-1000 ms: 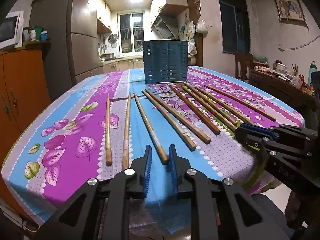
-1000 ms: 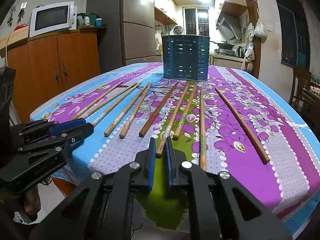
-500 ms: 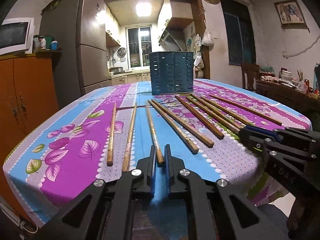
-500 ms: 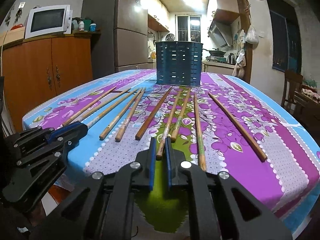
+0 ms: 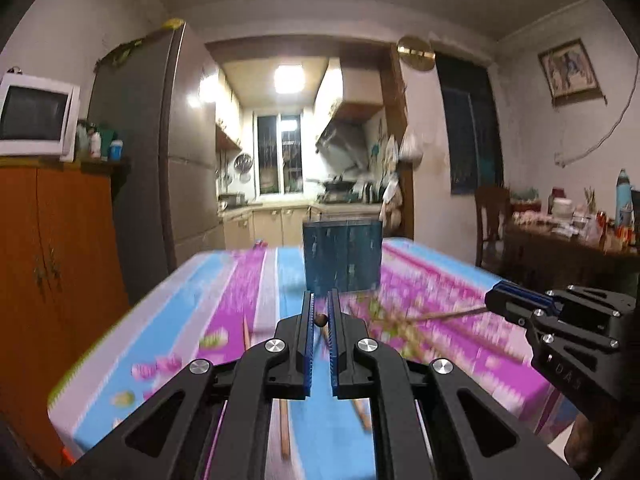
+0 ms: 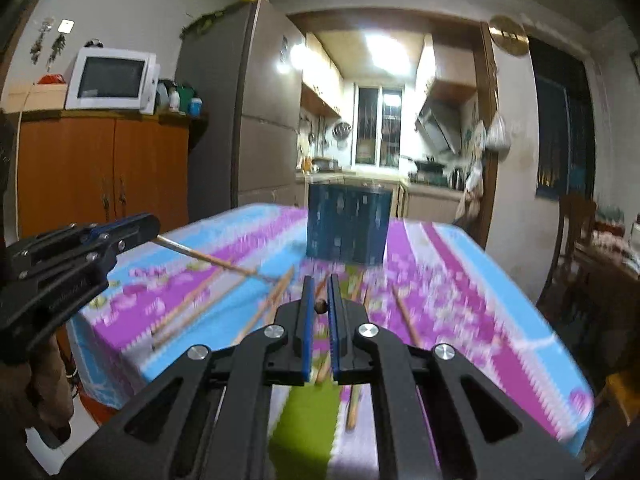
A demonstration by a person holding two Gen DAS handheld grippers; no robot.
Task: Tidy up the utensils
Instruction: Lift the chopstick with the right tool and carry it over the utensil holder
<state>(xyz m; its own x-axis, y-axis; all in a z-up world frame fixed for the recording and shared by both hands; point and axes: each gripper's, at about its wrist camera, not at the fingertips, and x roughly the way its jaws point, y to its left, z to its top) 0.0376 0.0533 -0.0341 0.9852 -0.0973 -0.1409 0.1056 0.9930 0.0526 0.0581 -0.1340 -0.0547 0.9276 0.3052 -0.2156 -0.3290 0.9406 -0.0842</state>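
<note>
My left gripper (image 5: 320,312) is shut on a wooden chopstick (image 5: 320,321), seen end-on between the blue pads and lifted off the table. From the right wrist view that left gripper (image 6: 150,226) holds its chopstick (image 6: 208,258) slanting down toward the table. My right gripper (image 6: 319,296) is shut on another chopstick (image 6: 320,306); in the left wrist view it (image 5: 492,300) holds that chopstick (image 5: 448,314). Several more chopsticks (image 6: 184,312) lie on the floral tablecloth (image 6: 460,280). The dark blue slotted utensil holder (image 6: 347,226) stands at the far end, also in the left wrist view (image 5: 342,256).
An orange cabinet (image 6: 100,172) with a microwave (image 6: 110,78) and a grey fridge (image 6: 256,112) stand to the left. A wooden chair (image 5: 488,224) and a cluttered side table (image 5: 572,240) stand to the right. The table's front edge is just below both grippers.
Both grippers have closed on a chopstick each and risen from the table, tilting upward. The view is blurred by motion.
</note>
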